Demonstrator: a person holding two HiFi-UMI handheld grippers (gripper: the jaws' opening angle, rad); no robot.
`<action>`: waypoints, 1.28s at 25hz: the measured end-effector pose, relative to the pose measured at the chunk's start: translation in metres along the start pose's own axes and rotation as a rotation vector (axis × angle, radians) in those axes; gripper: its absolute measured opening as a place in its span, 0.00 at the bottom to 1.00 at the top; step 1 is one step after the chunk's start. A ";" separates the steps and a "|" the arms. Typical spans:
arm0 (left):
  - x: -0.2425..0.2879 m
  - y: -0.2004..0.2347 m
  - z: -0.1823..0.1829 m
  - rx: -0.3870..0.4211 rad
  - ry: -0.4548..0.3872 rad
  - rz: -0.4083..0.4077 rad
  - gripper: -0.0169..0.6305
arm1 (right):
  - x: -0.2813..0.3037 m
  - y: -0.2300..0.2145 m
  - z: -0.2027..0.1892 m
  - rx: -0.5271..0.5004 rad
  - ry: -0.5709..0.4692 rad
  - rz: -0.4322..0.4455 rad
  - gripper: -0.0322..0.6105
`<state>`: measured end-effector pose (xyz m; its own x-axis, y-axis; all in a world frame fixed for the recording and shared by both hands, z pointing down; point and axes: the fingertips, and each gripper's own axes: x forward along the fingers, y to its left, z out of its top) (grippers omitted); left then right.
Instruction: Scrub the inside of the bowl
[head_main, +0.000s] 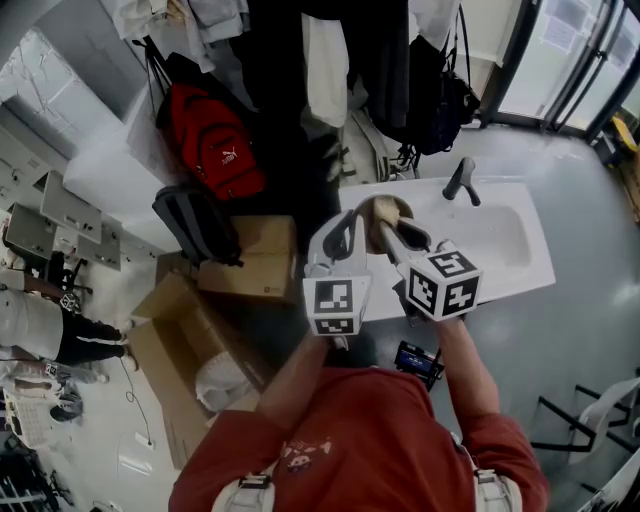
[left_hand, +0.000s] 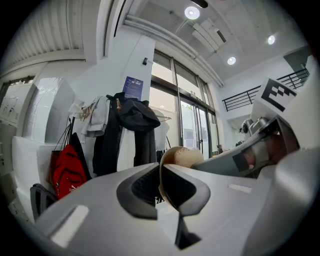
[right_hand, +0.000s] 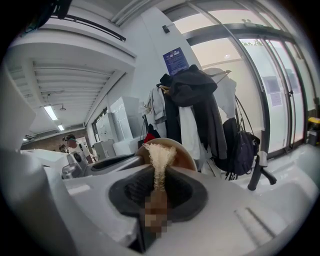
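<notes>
Bowl held at sink's left end, scrubber against its inside.
Left gripper view: jaws pinch the rim of one tan bowl, frame centre. Only the right gripper view shows its jaws clamped on one fibre scrubber. Only the head view shows one white sink, centre right.

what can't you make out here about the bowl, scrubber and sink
Bowl inside: right gripper view, scrubber in front; head view, too small.
Scrubber's lower end: right gripper view, blurred patch over it in the right gripper.
Bowl's body: left gripper view, the left gripper hides most of it.
Sink near edge: head view, marker cubes cover it.
</notes>
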<state>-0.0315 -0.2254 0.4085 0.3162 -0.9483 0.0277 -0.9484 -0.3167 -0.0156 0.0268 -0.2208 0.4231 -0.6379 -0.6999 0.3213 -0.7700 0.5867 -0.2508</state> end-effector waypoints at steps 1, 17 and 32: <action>0.000 0.001 -0.001 -0.001 0.002 0.002 0.06 | -0.001 0.001 0.001 -0.003 -0.002 0.007 0.13; 0.007 0.011 -0.018 -0.024 0.044 0.030 0.06 | -0.037 0.006 0.051 -0.033 -0.222 -0.034 0.13; 0.006 0.014 -0.025 -0.047 0.063 0.040 0.06 | -0.079 0.005 0.079 -0.199 -0.569 -0.165 0.13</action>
<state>-0.0436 -0.2354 0.4333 0.2770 -0.9566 0.0908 -0.9609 -0.2756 0.0286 0.0726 -0.1946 0.3245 -0.4597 -0.8631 -0.2094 -0.8769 0.4784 -0.0469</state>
